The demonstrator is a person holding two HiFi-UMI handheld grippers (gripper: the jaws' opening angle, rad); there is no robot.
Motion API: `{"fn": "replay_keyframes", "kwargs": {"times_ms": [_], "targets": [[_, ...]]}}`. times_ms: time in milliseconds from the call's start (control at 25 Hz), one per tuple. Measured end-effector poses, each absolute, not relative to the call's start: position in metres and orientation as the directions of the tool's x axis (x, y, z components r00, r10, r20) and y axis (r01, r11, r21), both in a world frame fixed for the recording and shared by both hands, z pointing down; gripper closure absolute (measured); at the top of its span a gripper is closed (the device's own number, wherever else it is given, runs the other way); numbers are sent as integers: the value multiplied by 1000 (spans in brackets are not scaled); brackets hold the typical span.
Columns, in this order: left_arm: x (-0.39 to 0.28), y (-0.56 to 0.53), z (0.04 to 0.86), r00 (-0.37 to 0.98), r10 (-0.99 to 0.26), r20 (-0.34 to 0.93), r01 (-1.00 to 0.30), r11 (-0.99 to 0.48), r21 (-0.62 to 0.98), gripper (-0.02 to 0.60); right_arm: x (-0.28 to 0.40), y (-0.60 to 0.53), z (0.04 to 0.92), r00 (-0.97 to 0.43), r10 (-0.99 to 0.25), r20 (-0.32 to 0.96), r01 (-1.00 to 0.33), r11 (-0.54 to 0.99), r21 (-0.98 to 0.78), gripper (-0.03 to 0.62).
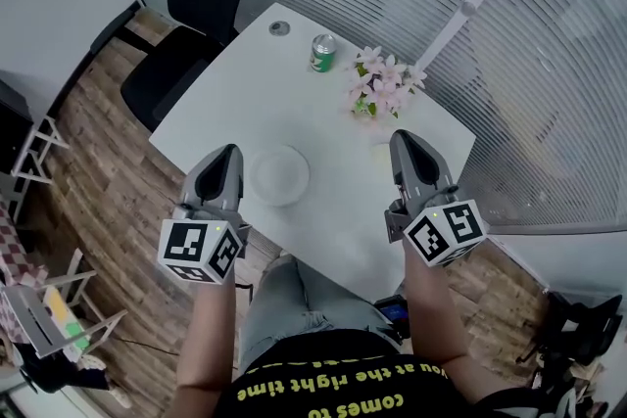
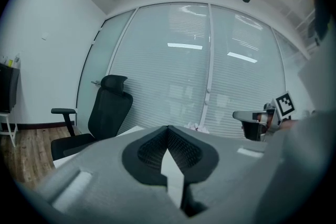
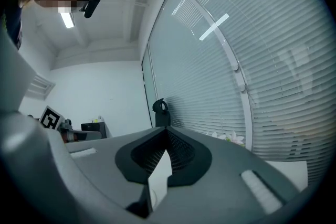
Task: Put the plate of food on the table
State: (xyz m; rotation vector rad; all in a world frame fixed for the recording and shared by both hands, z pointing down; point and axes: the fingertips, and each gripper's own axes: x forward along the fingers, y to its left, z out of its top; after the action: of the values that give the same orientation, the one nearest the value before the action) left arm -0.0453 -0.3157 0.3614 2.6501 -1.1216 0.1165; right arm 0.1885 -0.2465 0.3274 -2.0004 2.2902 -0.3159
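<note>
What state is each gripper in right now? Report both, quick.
Left gripper: closed, holding nothing.
Right gripper: closed, holding nothing.

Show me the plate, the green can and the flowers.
plate (image 1: 280, 175), head view, middle of the dish.
green can (image 1: 322, 57), head view, its side.
flowers (image 1: 384, 83), head view, pink blossoms.

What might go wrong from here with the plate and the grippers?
The plate lies near the table's edge beside the left gripper; a nudge might push it off. The flowers stand just beyond the right gripper and could tip if it swings forward. Both sets of jaws are shut, so a grab now would only shove the plate.
</note>
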Motion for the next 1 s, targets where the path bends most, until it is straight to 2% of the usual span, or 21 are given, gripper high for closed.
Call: {"fn": "replay_keyframes", "kwargs": {"times_ms": [1000], "targets": [[37,-330,407,768,-592,244,-639,-733,232,581,261,-236,382,-20,-986,165,-969,-22,-247,588]]}}
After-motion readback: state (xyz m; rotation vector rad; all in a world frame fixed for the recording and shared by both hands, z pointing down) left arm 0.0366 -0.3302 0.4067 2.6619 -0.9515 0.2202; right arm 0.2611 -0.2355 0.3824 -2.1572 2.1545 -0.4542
